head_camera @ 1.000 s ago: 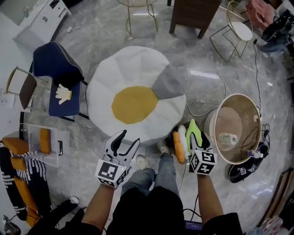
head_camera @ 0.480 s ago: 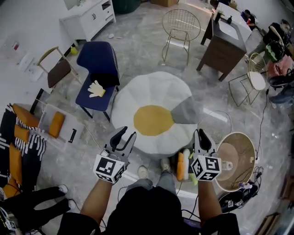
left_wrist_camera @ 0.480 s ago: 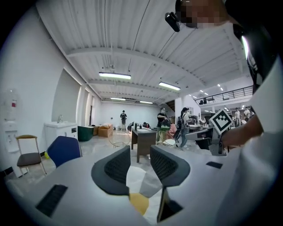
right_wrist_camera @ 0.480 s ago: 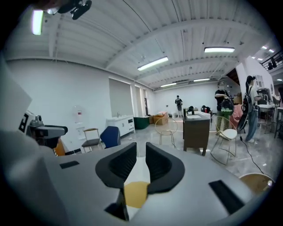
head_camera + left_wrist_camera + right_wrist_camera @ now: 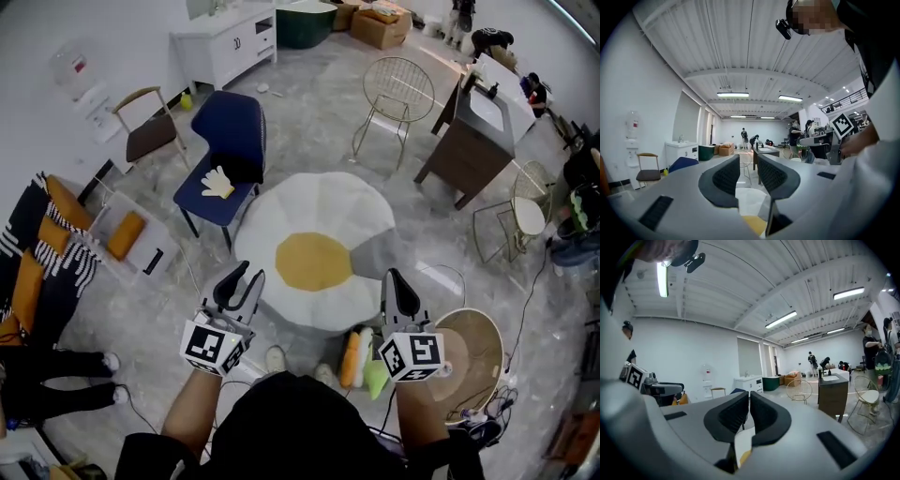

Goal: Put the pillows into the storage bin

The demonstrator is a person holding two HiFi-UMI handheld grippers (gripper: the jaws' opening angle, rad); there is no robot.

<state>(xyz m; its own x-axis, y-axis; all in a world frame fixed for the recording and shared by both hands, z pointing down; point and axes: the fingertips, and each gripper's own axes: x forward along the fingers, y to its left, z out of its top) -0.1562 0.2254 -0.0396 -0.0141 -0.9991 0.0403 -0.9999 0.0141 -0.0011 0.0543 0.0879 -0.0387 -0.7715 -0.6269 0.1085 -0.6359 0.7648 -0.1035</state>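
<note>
Seemingly, orange pillow (image 5: 350, 359) points lengthwise toward egg pillow (image 5: 314, 253).

This is a big open hall, closer to a studio or workshop floor than a lived-in home. The ribbed white ceiling (image 5: 750, 56) runs high overhead with long strip lights (image 5: 732, 94), and a railed balcony (image 5: 846, 99) shows at one side. The pale marble-look floor (image 5: 309, 117) is wide. House furniture stands about on it loosely, mostly out in the open: a white cabinet (image 5: 225, 42), a blue chair (image 5: 228, 155), wire chairs (image 5: 398, 89) and a dark wooden cabinet (image 5: 473, 150). Cardboard boxes (image 5: 380, 23) sit at the far end, cables (image 5: 532, 291) trail across the floor, and several people (image 5: 744, 135) stand busy in the distance.
</note>
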